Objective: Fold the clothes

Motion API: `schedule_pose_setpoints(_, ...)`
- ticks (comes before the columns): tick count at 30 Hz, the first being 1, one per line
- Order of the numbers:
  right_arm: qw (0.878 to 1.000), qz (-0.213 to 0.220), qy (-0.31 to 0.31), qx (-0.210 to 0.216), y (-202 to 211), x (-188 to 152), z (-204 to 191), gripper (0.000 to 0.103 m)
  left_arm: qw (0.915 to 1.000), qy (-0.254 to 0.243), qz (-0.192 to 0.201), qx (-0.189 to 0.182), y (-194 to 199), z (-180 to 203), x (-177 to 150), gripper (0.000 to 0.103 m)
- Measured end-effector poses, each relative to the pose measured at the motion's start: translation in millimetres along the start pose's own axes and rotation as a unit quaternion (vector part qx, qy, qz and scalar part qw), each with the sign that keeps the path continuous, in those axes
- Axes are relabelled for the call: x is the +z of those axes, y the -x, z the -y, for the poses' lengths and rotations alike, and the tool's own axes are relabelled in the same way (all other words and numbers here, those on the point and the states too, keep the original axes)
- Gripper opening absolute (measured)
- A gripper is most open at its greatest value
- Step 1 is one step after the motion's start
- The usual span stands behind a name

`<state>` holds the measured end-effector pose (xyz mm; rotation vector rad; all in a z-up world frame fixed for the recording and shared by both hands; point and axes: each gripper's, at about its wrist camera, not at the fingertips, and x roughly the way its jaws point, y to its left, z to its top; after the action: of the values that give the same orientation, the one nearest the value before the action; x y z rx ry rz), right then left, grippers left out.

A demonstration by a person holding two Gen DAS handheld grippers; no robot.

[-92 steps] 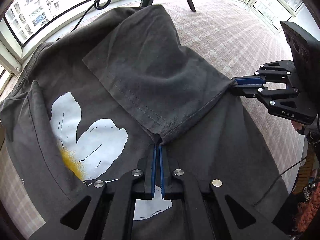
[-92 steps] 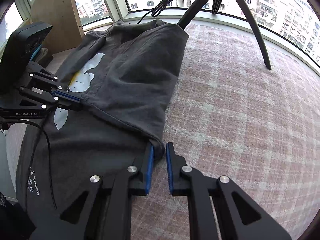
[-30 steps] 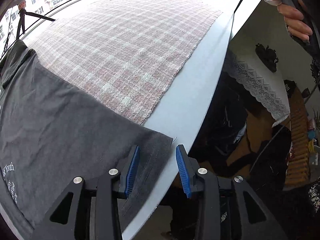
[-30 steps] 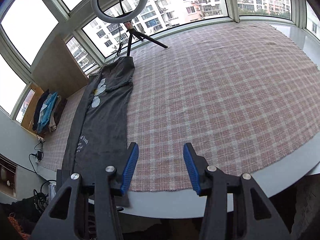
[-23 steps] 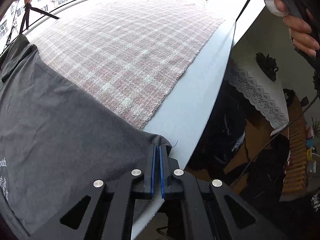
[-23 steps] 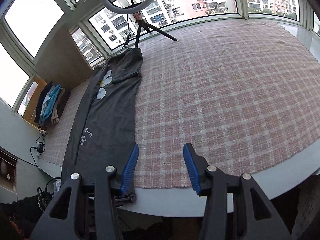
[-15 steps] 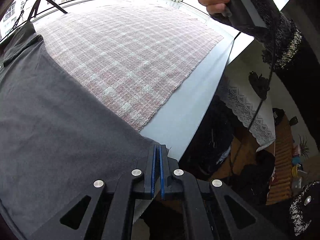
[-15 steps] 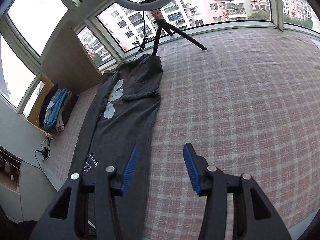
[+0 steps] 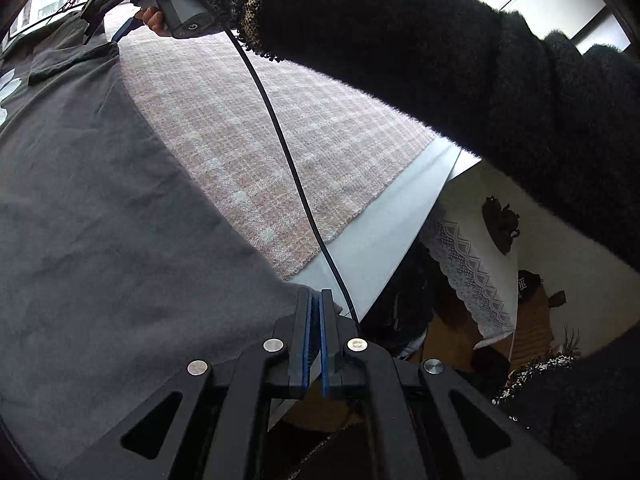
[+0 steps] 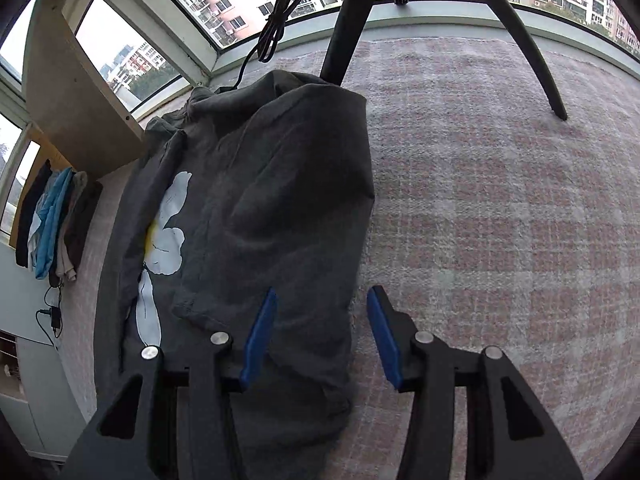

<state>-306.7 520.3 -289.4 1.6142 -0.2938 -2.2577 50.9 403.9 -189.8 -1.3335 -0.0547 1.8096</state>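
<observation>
Item: dark grey T-shirt [image 10: 280, 200], flower print, lying lengthwise on the plaid-covered tabletop [image 10: 500, 200]; soft, light, limp; hem corner pinched by left tool [image 9: 314, 340]; right tool [image 10: 318, 332] closing, unpinched, over folded side edge—likely grip point.

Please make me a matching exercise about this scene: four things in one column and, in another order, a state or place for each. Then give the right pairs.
Things:
1. left tongs
2. right tongs
3. dark grey cotton T-shirt with a white flower print
4. black tripod leg

States or places:
A. folded lengthwise, lying on the pink checked cloth
B. shut on the shirt's near corner at the table edge
C. standing on the cloth near the window
D. apart and closing, over the shirt's right edge by the folded sleeve

Pairs: 1-B, 2-D, 3-A, 4-C
</observation>
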Motion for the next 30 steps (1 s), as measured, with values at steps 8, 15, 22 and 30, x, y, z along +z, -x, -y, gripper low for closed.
schedule_pose_setpoints(8, 1.0, 0.007, -0.003, -0.001, 17.0, 12.8, -24.1, 0.006, 0.9942, 0.078, 0.075, -0.002, 45.5, -36.7, -23.9, 0.002)
schedule_pose_setpoints(15, 0.999, 0.014, 0.045, -0.024, 25.6, 41.5, -106.4, 0.005, 0.9705, 0.186, 0.152, 0.02, 107.3, -77.2, -78.8, 0.002)
schedule_pose_setpoints(22, 0.992, -0.009, 0.101, -0.07, -28.1, 54.0, -197.3, 0.005, 0.9476, 0.252, 0.187, 0.057, 131.4, -101.9, -132.7, 0.002)
schedule_pose_setpoints(30, 0.979, -0.059, 0.158, -0.114, -80.1, 40.4, -237.1, 0.029, 0.9412, 0.281, 0.168, 0.083, 122.1, -126.4, -154.0, 0.002)
